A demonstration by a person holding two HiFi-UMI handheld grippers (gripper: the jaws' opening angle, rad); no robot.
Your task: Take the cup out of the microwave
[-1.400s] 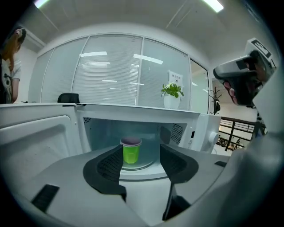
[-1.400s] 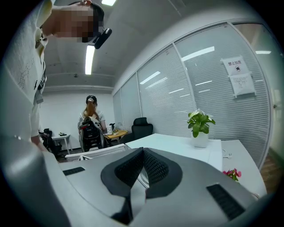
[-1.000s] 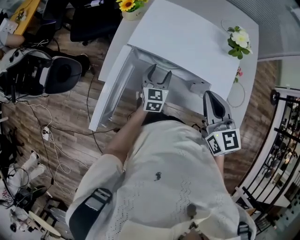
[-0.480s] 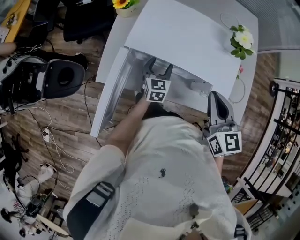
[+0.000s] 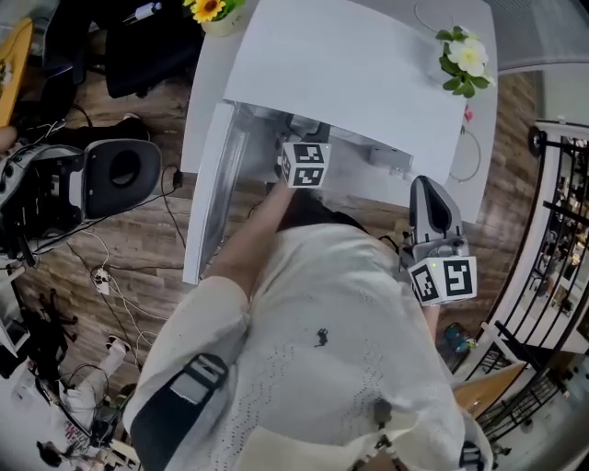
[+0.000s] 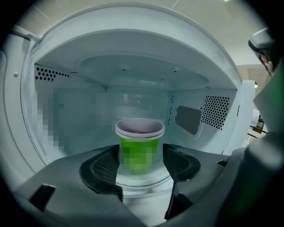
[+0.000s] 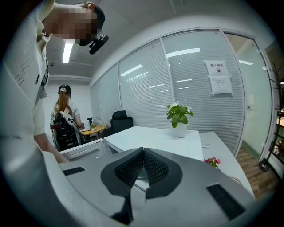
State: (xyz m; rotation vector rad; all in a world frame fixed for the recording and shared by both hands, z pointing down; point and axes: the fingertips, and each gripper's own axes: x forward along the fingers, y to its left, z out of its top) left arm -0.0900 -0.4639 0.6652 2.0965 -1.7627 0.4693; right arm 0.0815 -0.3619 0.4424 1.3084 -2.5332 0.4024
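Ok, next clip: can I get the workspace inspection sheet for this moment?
Surface: glass turntable inside the open microwave.
Job's things: green cup upright on the turntable, not yet taken out.
Clutter: potted plant and sunflower near the microwave.
Grippers: left gripper open, jaws just been opening, cup ahead between them, ungripped; right gripper shut, empty.
Cables: loose cables on the wooden floor.
Surroundings: office, a person standing behind.

My head camera looked steeply down on the microwave [image 5: 213, 175]. The left tongs' [image 6: 141, 166] camera peered inside, the right tongs' [image 7: 143, 167] away.
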